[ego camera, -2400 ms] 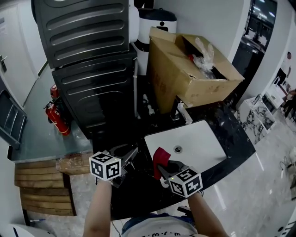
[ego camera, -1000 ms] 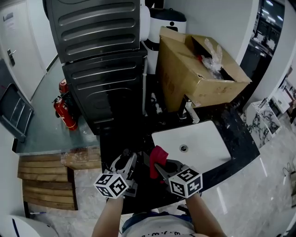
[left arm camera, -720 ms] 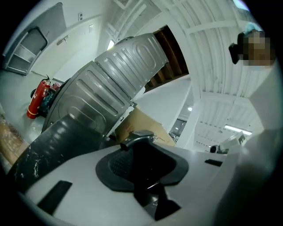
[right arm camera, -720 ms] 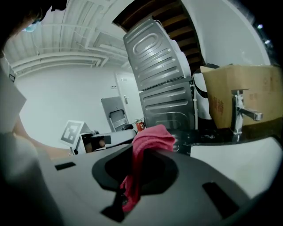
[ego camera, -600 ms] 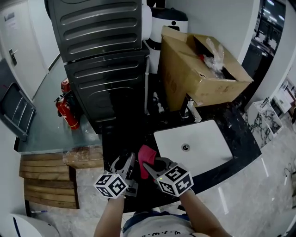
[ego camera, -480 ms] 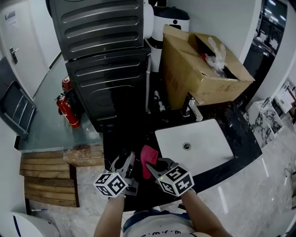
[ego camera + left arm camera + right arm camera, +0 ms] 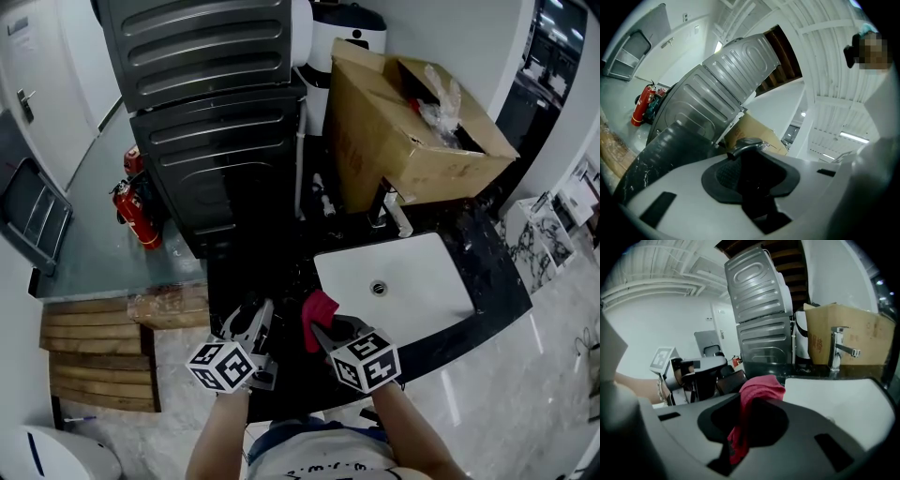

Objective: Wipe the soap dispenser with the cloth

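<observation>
My left gripper holds level over the black counter, shut on a dark soap dispenser whose chrome pump head pokes up between the jaws in the left gripper view. In the head view the bottle is hard to make out against the dark counter. My right gripper is tilted downward and shut on a red cloth, which bunches up out of its jaws. The cloth sits just right of the left gripper, and I cannot tell whether it touches the dispenser. In the right gripper view the left gripper shows at the left.
A white sink basin with a chrome faucet lies to the right on the black counter. Behind it stands an open cardboard box. A tall dark metal appliance fills the back, with a red fire extinguisher on the floor at left.
The right gripper swung the red cloth up against the left gripper half a second ago, and it now sits slightly right again and lower. The left gripper has kept still.
</observation>
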Motion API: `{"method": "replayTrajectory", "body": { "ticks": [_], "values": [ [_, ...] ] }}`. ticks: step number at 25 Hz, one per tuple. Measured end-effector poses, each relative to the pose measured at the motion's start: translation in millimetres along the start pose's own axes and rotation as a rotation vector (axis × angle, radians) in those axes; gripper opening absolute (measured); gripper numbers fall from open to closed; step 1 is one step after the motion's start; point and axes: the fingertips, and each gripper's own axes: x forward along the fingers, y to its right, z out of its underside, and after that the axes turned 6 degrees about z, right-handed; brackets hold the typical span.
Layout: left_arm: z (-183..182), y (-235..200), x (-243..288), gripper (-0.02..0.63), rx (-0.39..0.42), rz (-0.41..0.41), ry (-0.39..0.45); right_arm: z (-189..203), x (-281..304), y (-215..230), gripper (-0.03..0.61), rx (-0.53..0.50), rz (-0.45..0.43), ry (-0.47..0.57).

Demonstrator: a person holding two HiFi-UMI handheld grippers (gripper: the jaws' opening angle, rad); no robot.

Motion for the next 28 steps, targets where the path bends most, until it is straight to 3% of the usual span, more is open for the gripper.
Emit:
{"method": "replayTrajectory", "body": {
  "ticks": [5,9,14,18,21,24,28],
  "values": [
    [0,1,1,0.106,0.011,-0.009,-0.017,-49,4,0,0.049,0.050,-0.044,0.122],
    [2,4,2,0.106,0.030,-0.014,-0.030,-69,21,-14,0.049,0.009,-0.094,0.144],
    [1,3,2,0.107,0.031,-0.023,-0.027,-55,30,-6,0.049,0.043,-0.077,0.100],
    [1,4,2,0.107,0.035,-0.024,-0.034,-9,28,17,0.049,0.071,-0.003,-0.022],
    [2,7,4,0.107,0.071,-0.017,-0.059,8,26,24,0.049,0.074,0.011,-0.054],
    [4,12,11,0.107,0.128,0.038,-0.118,12,15,32,0.049,0.073,0.044,-0.053],
    [10,26,28,0.107,0.278,0.210,-0.253,10,-8,51,0.049,0.129,0.087,-0.007]
  ]
}}
